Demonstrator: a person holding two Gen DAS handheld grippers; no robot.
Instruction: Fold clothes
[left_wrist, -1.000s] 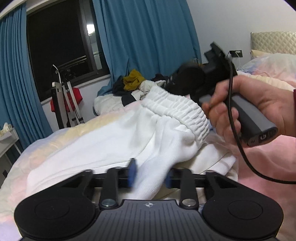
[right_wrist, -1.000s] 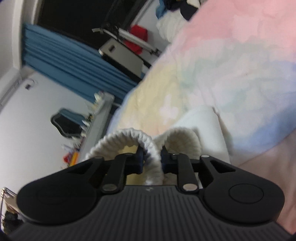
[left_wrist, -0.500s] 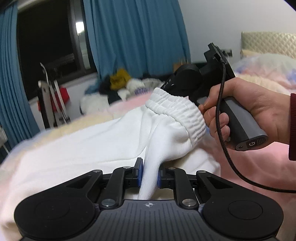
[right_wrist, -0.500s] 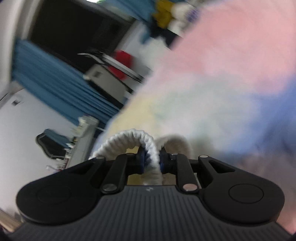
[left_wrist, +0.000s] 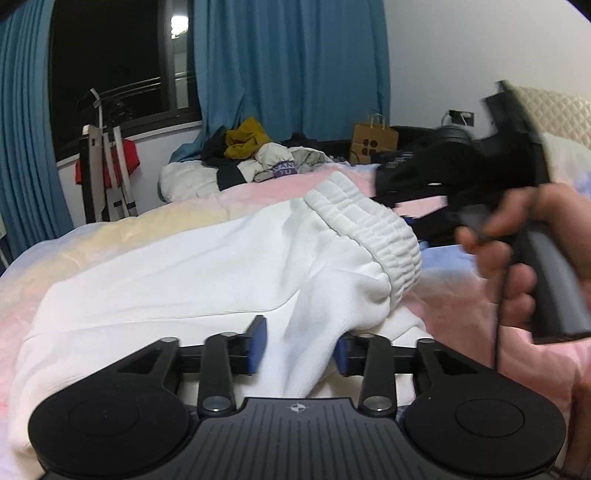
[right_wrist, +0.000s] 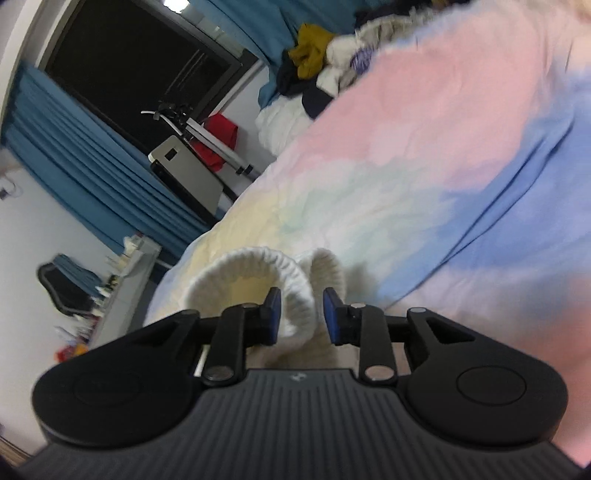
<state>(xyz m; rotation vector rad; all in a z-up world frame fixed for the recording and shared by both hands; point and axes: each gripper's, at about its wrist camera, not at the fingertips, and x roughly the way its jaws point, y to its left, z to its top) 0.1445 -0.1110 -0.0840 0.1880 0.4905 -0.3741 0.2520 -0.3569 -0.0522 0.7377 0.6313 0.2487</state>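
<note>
White sweatpants (left_wrist: 207, 273) lie on the pastel bedspread (left_wrist: 92, 232), their ribbed elastic waistband (left_wrist: 373, 225) raised at the right. My left gripper (left_wrist: 297, 347) is open, with a fold of the white fabric lying loose between its blue pads. My right gripper (right_wrist: 301, 315) is open too; the ribbed waistband (right_wrist: 273, 273) loops between its pads. In the left wrist view the right gripper body (left_wrist: 476, 162) and the hand holding it (left_wrist: 524, 243) are at the right, beside the waistband.
A pile of clothes (left_wrist: 255, 155) lies at the bed's far edge, with a brown paper bag (left_wrist: 373, 140) behind. Blue curtains (left_wrist: 291, 66) and a dark window (left_wrist: 110, 66) stand beyond. A folded rack (left_wrist: 105, 173) is at the left. A padded headboard (left_wrist: 554, 110) is at the right.
Both grippers have opened and let go of the sweatpants: the left was shut on a fabric fold, the right on the waistband. The right gripper has shifted to the right.
</note>
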